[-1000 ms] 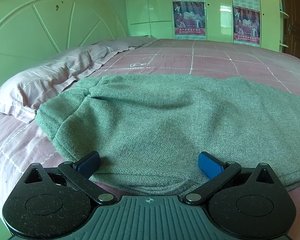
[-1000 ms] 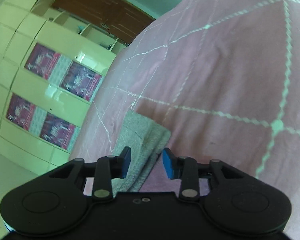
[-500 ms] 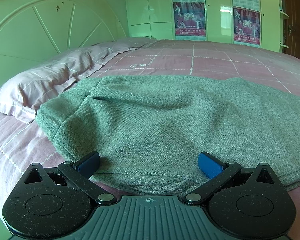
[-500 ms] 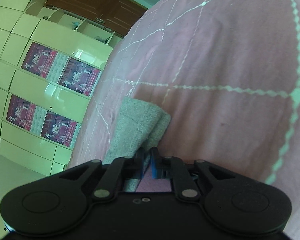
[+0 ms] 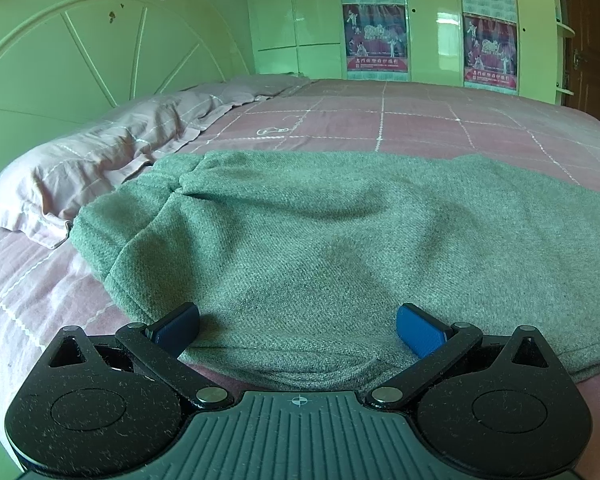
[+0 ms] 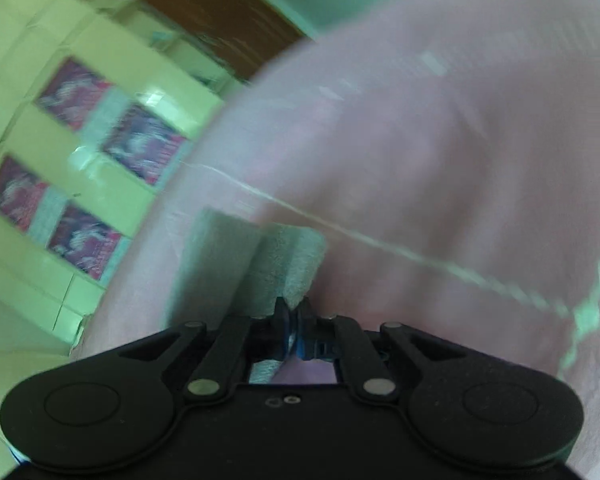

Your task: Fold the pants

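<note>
A pale green bedroom with a carved headboard (image 5: 80, 60) and poster-covered wardrobe doors (image 5: 424, 20) surrounds a bed under a pink quilted bedspread (image 5: 380, 116) with white grid stitching, a lilac pillow (image 5: 80, 176) at its head.

Left wrist view: the grey-green knitted pants (image 5: 320, 240) lie spread flat across the bedspread, their near edge just in front of the left hand-held gripper (image 5: 298, 326). Its blue-padded jaws stand wide apart, resting at that edge and holding nothing. Nothing here has shifted over the last second; pants and gripper sit exactly as before.

Right wrist view: the picture is smeared with motion. The right hand-held gripper (image 6: 294, 320), which a second ago straddled the narrow end of the pants (image 6: 256, 264) with its jaws apart, has now closed fully on that edge, and the cloth rises in a fold straight out of the pinch. The background has swung since half a second ago, so this gripper is on the move with the fabric.

That suggests the grasp is made and the fold is beginning from the right end, while the left side appears not yet to have taken hold
</note>
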`<state>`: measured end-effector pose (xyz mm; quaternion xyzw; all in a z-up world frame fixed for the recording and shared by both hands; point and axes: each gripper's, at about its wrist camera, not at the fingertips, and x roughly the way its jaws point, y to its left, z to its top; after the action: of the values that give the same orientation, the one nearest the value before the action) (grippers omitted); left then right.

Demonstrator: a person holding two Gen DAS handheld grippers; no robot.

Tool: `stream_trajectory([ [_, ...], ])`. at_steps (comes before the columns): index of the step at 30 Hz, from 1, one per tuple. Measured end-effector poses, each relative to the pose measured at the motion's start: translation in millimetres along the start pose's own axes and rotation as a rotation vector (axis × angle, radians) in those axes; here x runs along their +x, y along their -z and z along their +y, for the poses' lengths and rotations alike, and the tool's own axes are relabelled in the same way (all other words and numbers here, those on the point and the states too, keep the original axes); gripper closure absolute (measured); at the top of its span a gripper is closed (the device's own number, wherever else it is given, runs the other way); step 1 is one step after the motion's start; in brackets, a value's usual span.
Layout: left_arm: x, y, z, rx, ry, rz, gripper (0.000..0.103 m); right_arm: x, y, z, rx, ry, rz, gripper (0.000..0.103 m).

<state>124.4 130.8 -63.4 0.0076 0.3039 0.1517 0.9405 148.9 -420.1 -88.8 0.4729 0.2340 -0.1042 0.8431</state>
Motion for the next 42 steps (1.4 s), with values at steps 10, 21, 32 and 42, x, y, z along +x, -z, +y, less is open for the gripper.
stream_trajectory([
  [10, 0.9, 2.2, 1.6, -0.004, 0.001, -0.011, 0.0, -49.7, 7.0, -15.2, 0.133, -0.06, -0.108, 0.092],
  [21, 0.0, -0.5, 3.0, -0.006, 0.012, 0.003, 0.0, -43.5, 18.5, -0.8, 0.183, -0.043, -0.143, 0.092],
  [32, -0.7, 1.6, 2.3, -0.006, 0.008, -0.012, 0.0, -23.9, 17.0, 3.3, 0.193, -0.075, -0.047, 0.086],
  [42, -0.9, 2.1, 3.4, -0.007, 0.01, -0.013, 0.0, -34.2, 4.1, 37.5, -0.018, -0.155, -0.124, 0.103],
])
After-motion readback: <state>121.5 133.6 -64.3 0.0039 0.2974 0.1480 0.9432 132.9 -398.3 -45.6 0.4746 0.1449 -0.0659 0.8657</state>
